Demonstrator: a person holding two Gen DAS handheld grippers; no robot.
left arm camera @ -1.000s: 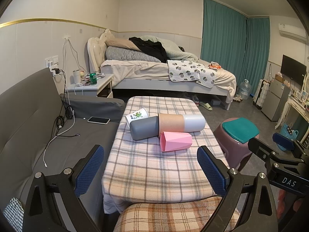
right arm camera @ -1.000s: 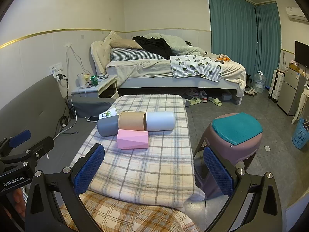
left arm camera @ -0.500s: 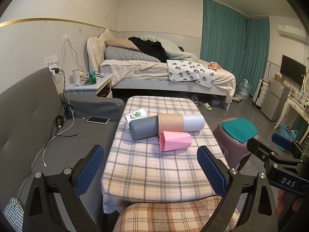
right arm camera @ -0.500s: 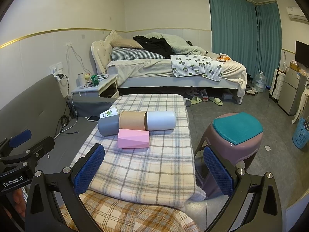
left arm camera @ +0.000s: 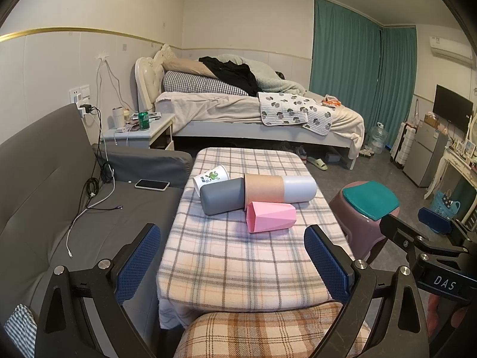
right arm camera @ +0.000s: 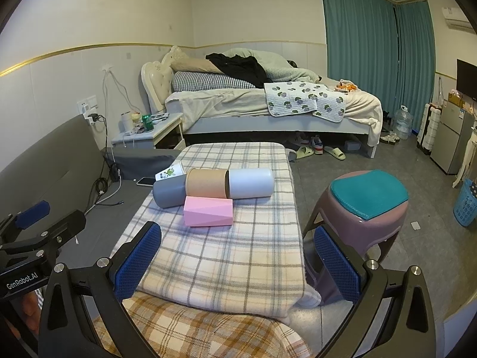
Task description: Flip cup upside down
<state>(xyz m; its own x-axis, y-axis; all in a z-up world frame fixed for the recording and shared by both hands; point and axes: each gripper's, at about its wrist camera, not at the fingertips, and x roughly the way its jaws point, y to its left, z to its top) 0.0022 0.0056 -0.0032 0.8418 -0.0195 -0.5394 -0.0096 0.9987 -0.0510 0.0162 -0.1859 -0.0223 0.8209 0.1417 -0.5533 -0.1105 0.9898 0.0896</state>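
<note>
**Ana:** Bedroom clutter all round, bed (left arm camera: 244,110) at the back, stool (right arm camera: 366,208) to the right, but the checked tabletop (left arm camera: 238,262) carries only 5 cups, all lying on their sides.

**Ben:** Which one gets flipped? The task names just 1.

**Ana:** I cannot tell. The pink faceted cup (left arm camera: 270,217) lies nearest, alone in front, its mouth facing left. Behind it sit the grey cup (left arm camera: 222,196), the tan cup (left arm camera: 263,188) and the white cup (left arm camera: 299,188) in a touching row, with a printed paper cup (left arm camera: 211,176) at the far left.

**Ben:** And the tools?

**Ana:** The left tool (left arm camera: 232,264) has its jaws spread wide and holds nothing. The right tool (right arm camera: 235,264) is the same: wide apart, empty. Both hang near the close edge of the tabletop, well apart from the cups.

**Ben:** How would the pink one handle?

**Ana:** It looks like rigid plastic, light, probably smooth, so I expect it to skid on the cloth if nudged. Its flat facets should stop it rolling and give the pads something square to press on.

**Ben:** Where to hold?

**Ana:** Across the middle of the body, 1 pad on each long side, then swing the mouth downward. The rim looks thinner and may flex, so I'd avoid it.
</note>
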